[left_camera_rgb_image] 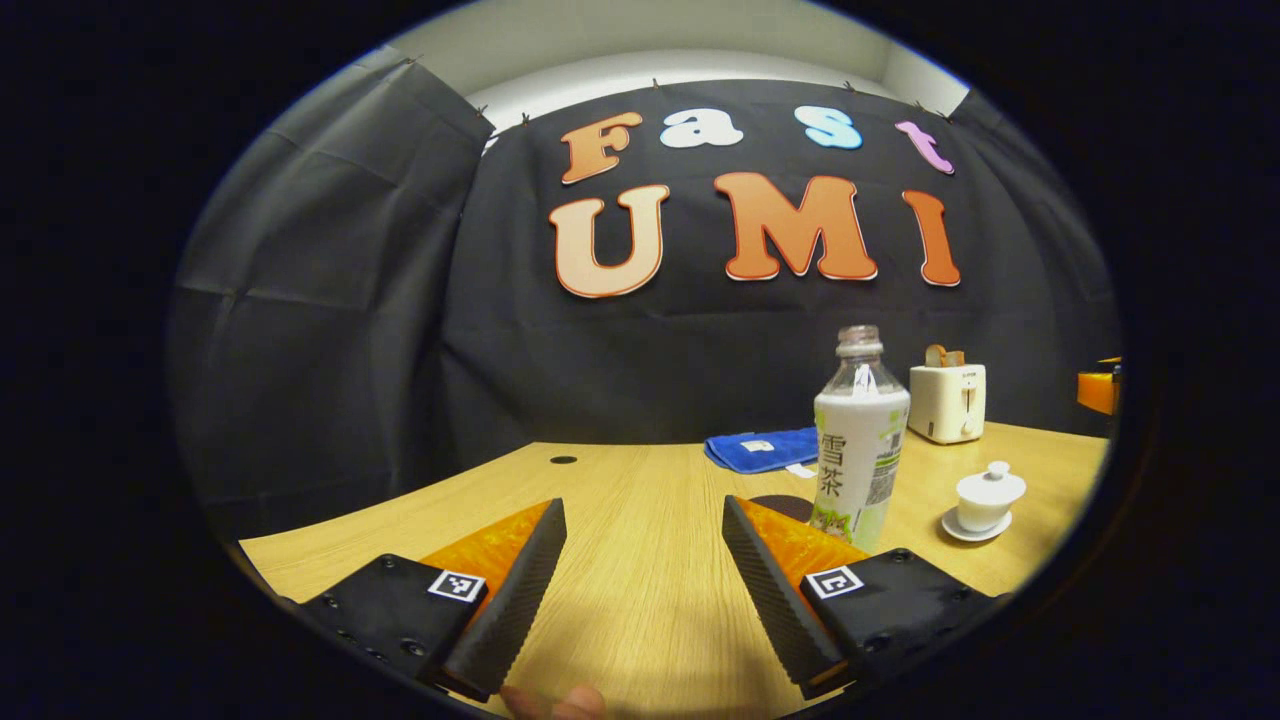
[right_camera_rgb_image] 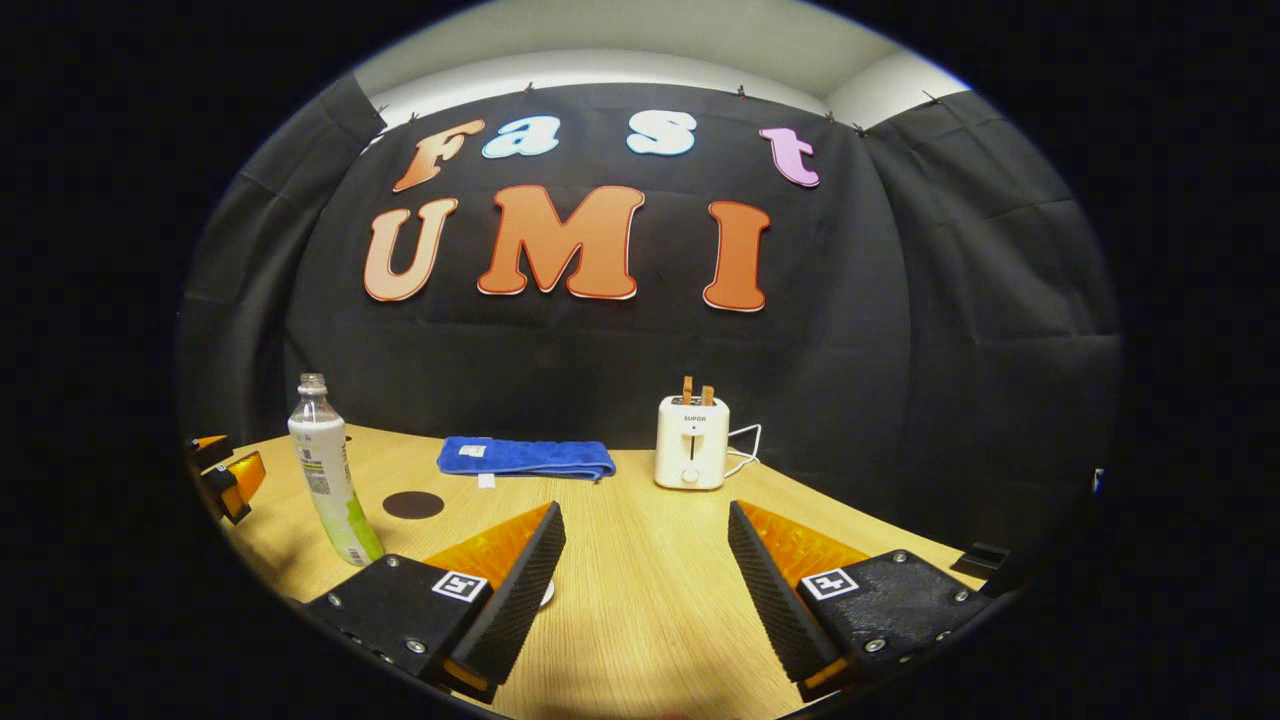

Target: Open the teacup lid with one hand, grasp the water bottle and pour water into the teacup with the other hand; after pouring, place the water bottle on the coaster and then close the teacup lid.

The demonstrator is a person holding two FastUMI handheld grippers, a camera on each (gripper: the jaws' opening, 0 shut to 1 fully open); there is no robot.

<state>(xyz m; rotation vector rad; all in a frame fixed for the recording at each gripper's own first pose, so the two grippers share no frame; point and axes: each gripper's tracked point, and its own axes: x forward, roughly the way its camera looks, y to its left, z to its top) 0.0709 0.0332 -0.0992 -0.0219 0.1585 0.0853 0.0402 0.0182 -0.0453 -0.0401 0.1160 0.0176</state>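
— While both grippers, left gripper [left_camera_rgb_image: 640, 590] and right gripper [right_camera_rgb_image: 645, 590], are held released, what is risked?
— The water bottle [left_camera_rgb_image: 858, 440], uncapped beside the lidded teacup [left_camera_rgb_image: 988, 497], could be toppled if gripped off-centre.

Worktop [right_camera_rgb_image: 640, 600]: light wood with a fine straight grain.
Bottle [left_camera_rgb_image: 858, 440]: clear neck, white wrap with green patches and dark characters.
Teacup [left_camera_rgb_image: 986, 500]: plain white, with white lid and white saucer.
Coaster [right_camera_rgb_image: 413, 504]: dark brown, plain round disc.
Towel [right_camera_rgb_image: 527, 457]: bright blue with a small white tag.
Toaster [right_camera_rgb_image: 692, 441]: cream, with brown slices sticking out of the top.
Booth wall [right_camera_rgb_image: 900, 350]: black cloth, creased.
Upper wall [right_camera_rgb_image: 600, 40]: pale grey-white.
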